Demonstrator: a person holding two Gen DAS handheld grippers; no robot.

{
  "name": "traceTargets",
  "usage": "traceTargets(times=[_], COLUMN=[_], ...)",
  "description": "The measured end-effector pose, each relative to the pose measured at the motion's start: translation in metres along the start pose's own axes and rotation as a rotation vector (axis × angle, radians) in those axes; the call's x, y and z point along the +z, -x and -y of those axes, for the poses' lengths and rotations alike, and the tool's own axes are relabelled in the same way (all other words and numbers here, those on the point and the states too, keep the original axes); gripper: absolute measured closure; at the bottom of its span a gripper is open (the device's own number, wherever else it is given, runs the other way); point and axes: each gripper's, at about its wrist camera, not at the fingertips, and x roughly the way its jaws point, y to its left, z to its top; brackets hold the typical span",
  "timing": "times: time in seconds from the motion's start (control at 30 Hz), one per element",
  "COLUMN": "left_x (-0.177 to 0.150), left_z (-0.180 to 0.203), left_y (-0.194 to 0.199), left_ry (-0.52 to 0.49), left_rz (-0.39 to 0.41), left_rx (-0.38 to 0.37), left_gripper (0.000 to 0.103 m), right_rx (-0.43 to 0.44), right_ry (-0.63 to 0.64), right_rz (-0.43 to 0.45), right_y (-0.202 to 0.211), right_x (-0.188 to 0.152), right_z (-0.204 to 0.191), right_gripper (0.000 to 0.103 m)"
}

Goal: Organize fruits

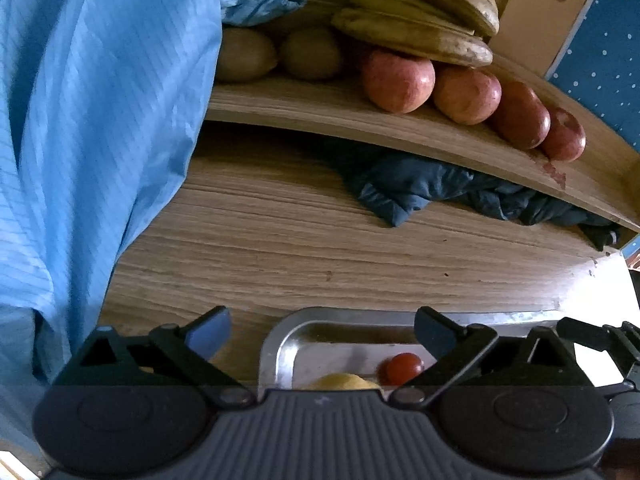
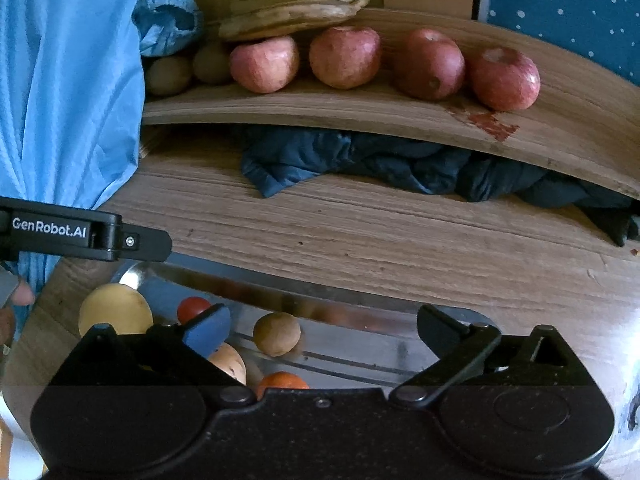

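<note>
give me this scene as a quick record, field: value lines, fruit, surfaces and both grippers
shelf: wooden shelf above the table
on shelf: four apples in a row, bananas stacked behind, brown fruits at left
under shelf: dark blue cloth, crumpled
table: wood-grain table
tray: metal tray at near edge
in tray: yellow fruit, small red fruit, brown round fruit, orange fruit, partly hidden
left gripper: open, holding nothing
right gripper: open, holding nothing
left side: light blue fabric

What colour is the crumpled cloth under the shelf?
Dark blue cloth, best seen from the right wrist view.
</note>
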Motion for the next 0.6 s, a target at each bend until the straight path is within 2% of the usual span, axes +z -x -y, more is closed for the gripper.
traceTargets(times=[0.6], left_x=[-0.004], left_z=[-0.006], left_y=[0.015], left_ry=[-0.012], left_rz=[0.032], left_rx=[0.052], left_gripper=[0.001], right_rx=[-0.078], right_ry=[-0.089], right_rz=[0.033], right_y=[0.017], right_x=[-0.002], right_z=[0.003], right_gripper=[0.001])
